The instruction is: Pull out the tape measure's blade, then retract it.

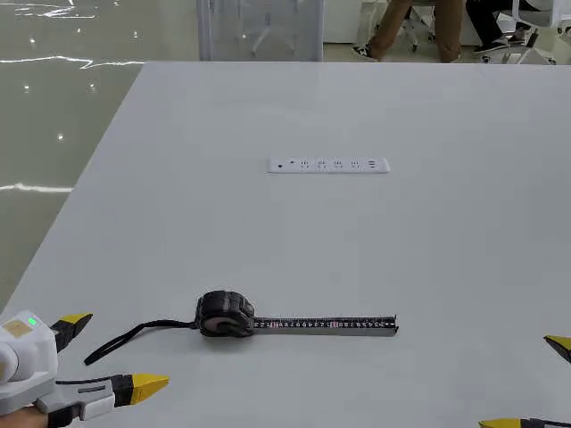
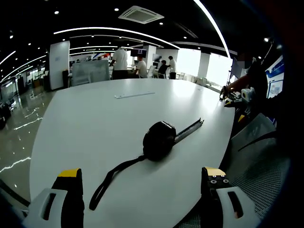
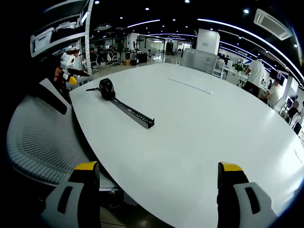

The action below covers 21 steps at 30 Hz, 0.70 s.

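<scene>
My left tool (image 1: 118,350) sits nearer the tape case (image 1: 225,314); blade (image 1: 326,324) lies out rightward twd right tool (image 1: 533,383). Both open, empty.

A broad white desk (image 1: 178,223) is seen, with a white power strip (image 1: 328,165) laid flat near its middle. Beyond its left edge a glossy floor (image 1: 53,107) is streaked with reflected light. Long curved light strips (image 2: 118,31) and a ceiling vent (image 2: 140,14) are shown overhead. A grey mesh chair (image 3: 42,133) is placed beside the desk, and people (image 2: 121,59) are gathered at the far end
</scene>
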### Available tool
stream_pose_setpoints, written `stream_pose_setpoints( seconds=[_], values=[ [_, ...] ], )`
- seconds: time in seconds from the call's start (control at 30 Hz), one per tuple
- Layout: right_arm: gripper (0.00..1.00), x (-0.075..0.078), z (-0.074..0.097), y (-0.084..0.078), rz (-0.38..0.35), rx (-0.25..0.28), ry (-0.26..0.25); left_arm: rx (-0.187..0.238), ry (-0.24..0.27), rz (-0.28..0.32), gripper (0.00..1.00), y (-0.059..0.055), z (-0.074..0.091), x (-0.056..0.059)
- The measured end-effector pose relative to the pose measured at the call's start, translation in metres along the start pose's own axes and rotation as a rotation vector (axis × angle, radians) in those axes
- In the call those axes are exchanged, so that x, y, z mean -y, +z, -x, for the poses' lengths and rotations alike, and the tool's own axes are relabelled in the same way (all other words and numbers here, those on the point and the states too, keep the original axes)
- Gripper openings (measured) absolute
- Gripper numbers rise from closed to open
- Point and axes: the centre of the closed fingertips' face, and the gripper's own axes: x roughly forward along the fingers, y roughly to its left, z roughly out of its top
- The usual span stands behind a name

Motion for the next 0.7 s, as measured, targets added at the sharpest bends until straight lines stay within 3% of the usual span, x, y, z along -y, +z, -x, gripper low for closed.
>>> stream_pose_setpoints(
  seconds=[0.1,0.23,0.33,0.4,0.57,0.7],
  values=[
    [1.00,0.000,-0.002,-0.001,0.001,-0.015,0.007,-0.007,0.003,0.004,1.00,0.002,-0.003,0.001],
    [0.98,0.001,-0.005,0.006,0.039,-0.026,0.016,-0.056,0.028,-0.009,1.00,0.009,-0.012,0.005],
    [1.00,0.000,-0.010,0.014,0.047,-0.028,0.032,-0.030,0.034,-0.002,1.00,0.023,-0.019,0.010],
    [1.00,-0.002,-0.016,0.017,0.057,-0.035,0.048,-0.040,0.017,0.050,1.00,0.024,-0.026,0.014],
    [1.00,-0.003,-0.028,0.026,0.098,-0.043,0.091,-0.012,0.020,0.089,1.00,0.037,-0.040,0.025],
    [1.00,-0.003,-0.037,0.030,0.122,-0.067,0.129,0.009,0.041,0.064,1.00,0.051,-0.050,0.030]
  ],
)
